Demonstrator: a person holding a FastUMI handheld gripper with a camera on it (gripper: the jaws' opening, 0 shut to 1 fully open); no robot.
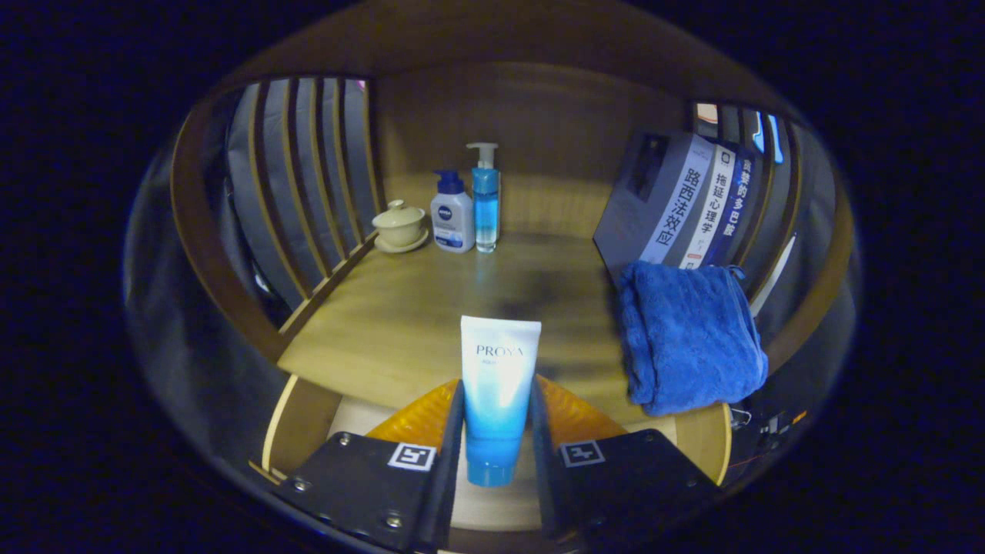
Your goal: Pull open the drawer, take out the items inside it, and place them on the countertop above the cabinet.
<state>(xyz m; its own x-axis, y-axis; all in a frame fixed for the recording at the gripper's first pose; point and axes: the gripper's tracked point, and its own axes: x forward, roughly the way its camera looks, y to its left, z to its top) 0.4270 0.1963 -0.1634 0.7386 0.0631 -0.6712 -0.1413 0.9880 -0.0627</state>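
Observation:
A white-and-blue cosmetic tube (496, 385) stands upright between my fingers, cap end down, and both fingers press on its lower half. My gripper (496, 408) is shut on it and holds it over the front edge of the wooden countertop (400, 323). Below the fingers lies the open drawer (308, 431), with its pale bottom and wooden sides showing; anything further inside it is hidden by the fingers.
At the back of the countertop stand a lidded cup on a saucer (399, 226), a white pump bottle (452, 214) and a blue pump bottle (485, 198). To the right, a folded blue towel (689, 338) hangs over the edge, with leaning books (677, 204) behind it. Slatted wooden rails (308, 192) border the left.

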